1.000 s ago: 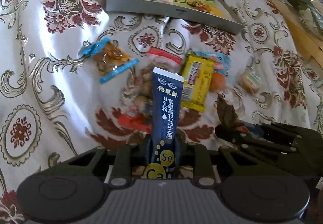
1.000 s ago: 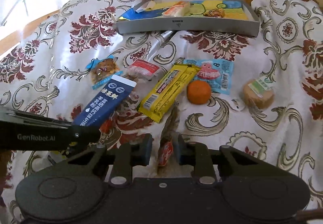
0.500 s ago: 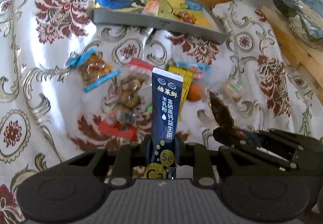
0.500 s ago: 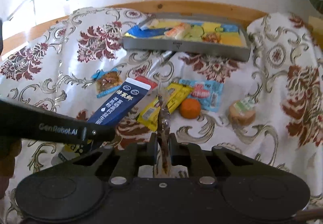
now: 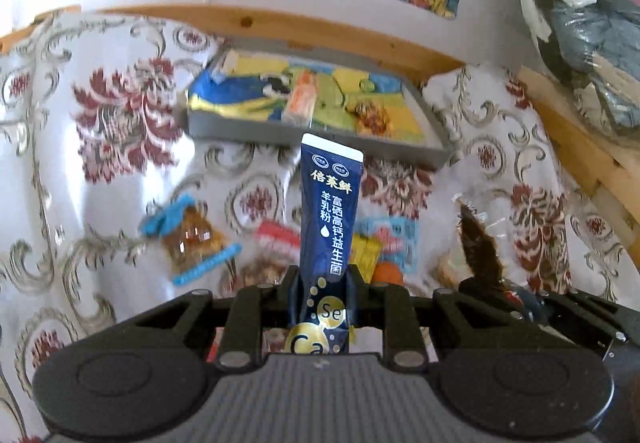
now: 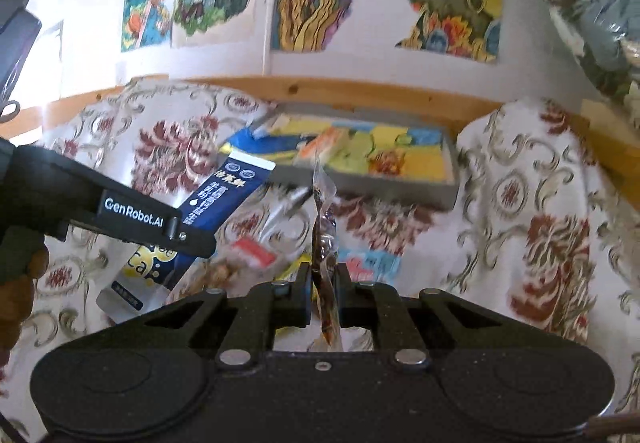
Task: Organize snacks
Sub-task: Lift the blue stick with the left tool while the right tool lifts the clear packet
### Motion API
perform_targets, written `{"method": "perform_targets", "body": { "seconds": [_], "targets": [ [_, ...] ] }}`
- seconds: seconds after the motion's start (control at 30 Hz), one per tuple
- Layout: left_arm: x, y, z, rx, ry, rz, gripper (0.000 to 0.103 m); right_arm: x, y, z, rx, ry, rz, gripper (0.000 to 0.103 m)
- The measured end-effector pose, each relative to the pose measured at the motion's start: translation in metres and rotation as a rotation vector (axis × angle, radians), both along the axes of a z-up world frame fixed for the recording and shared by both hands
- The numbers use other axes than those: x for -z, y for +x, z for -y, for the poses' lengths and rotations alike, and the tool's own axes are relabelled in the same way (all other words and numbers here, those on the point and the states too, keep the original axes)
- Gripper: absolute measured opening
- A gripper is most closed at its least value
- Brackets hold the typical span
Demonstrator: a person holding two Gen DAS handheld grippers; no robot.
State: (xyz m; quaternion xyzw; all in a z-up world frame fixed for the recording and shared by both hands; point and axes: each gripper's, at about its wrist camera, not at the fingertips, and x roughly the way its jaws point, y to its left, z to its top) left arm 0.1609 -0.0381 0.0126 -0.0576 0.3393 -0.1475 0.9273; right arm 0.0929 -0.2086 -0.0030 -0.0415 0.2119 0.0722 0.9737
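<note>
Navy sachet (image 5: 331, 219) in left fingers, brown packet (image 6: 325, 243) in right fingers; both lifted higher, nearer tray (image 5: 434, 153).

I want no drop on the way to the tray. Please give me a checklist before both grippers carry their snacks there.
1. Left gripper shut on blue sachet: ok.
2. Right gripper shut on brown packet: ok.
3. Both snacks lifted off the cloth: ok.
4. Free space in tray: ok, only a few snacks inside.
5. Brown packet grip depth: cannot tell, seen edge-on.
6. Grippers apart from each other: ok.
</note>
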Motion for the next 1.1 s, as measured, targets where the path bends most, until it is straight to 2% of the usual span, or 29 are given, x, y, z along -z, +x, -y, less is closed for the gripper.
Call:
{"method": "perform_targets", "body": {
  "seconds": [0.17, 0.43, 0.67, 0.83, 1.1],
  "targets": [
    [-0.021, 0.007, 0.002, -0.007, 0.001, 0.057, 0.025, -0.019, 0.011, 0.007, 0.01, 0.018, 0.073, 0.01],
    [-0.054, 0.036, 0.007, -0.026, 0.008, 0.104, 0.025, -0.049, 0.042, 0.012, -0.009, 0.04, 0.168, 0.011],
    [-0.086, 0.085, 0.029, 0.043, 0.054, 0.231, 0.025, -0.068, 0.105, 0.023, 0.001, 0.001, 0.229, 0.011],
    [-0.083, 0.125, 0.039, 0.051, 0.037, 0.265, 0.025, -0.07, 0.152, 0.032, 0.004, -0.009, 0.219, 0.011],
    [-0.058, 0.182, 0.033, 0.025, 0.016, 0.291, 0.025, -0.05, 0.217, 0.036, 0.01, -0.036, 0.173, 0.011]
  ]
}}
